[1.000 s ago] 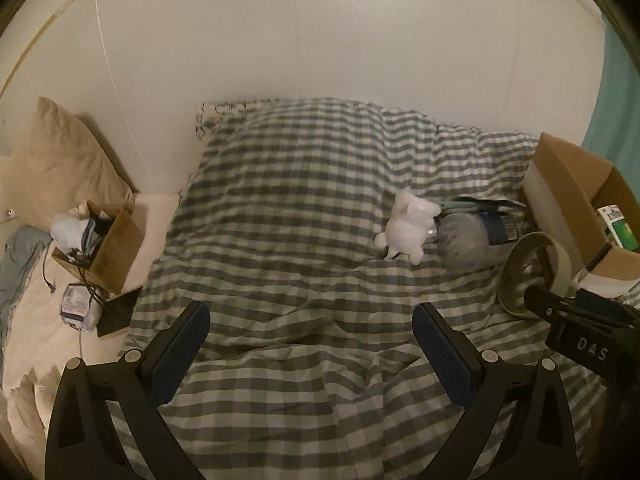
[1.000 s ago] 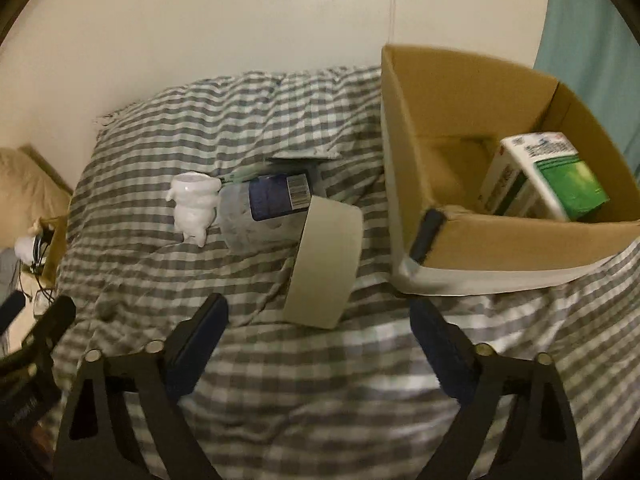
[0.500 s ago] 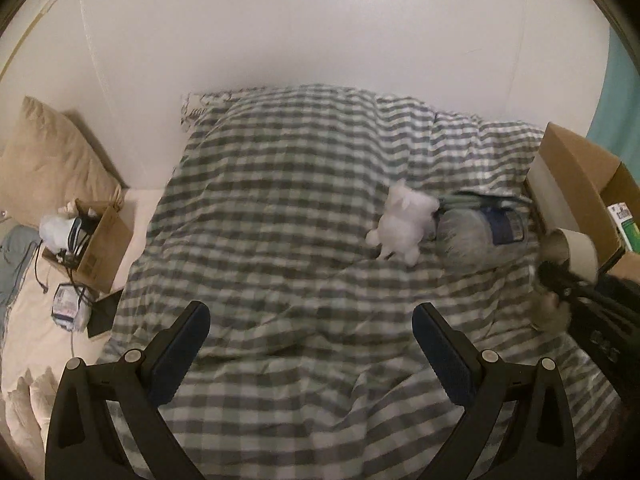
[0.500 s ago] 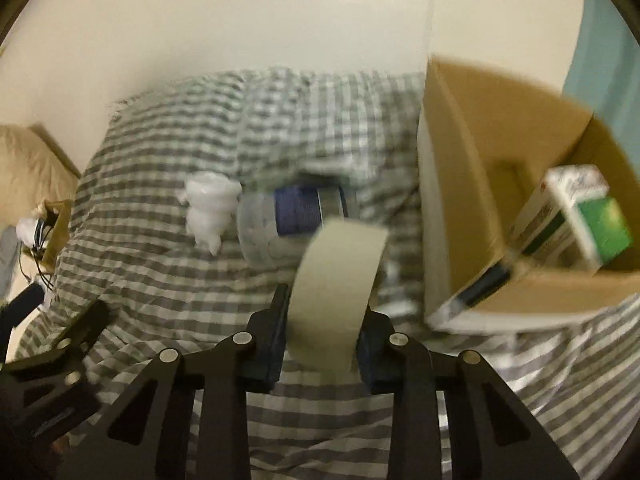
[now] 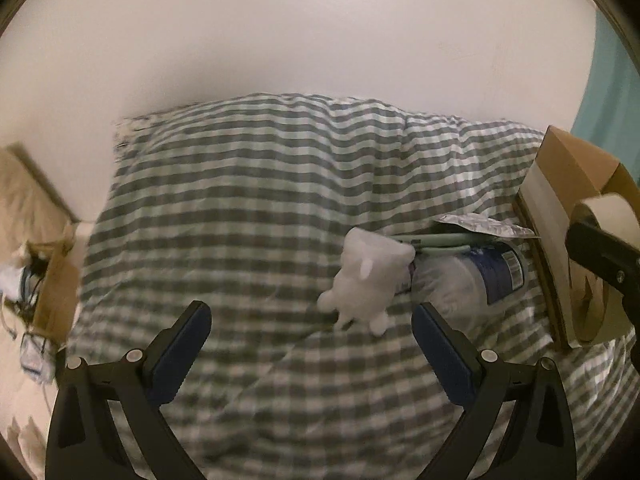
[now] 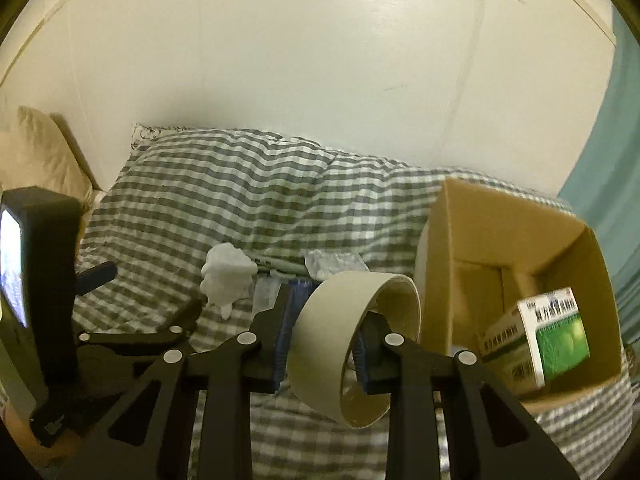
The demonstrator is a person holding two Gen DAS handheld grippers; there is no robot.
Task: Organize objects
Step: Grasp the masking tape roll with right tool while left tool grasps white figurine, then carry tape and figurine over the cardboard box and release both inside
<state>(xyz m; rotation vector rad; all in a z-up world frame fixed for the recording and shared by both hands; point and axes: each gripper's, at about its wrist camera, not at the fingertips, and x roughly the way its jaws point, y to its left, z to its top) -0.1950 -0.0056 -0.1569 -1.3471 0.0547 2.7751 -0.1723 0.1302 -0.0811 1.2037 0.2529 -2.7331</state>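
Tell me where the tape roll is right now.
The tape roll sits centre in the right wrist view, clamped in the right claw, lifted off the bed just left of the cardboard box.

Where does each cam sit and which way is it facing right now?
Left wrist: on the open left gripper, above the grey-checked bedspread, facing the wall; both its blue-padded fingers show, plus part of the right gripper at right.
Right wrist: on the right gripper, shut on the beige tape roll, facing the open cardboard box holding a green-and-white carton; the left gripper shows at left.
Shared: white plush toy, tape roll, box, bedspread.
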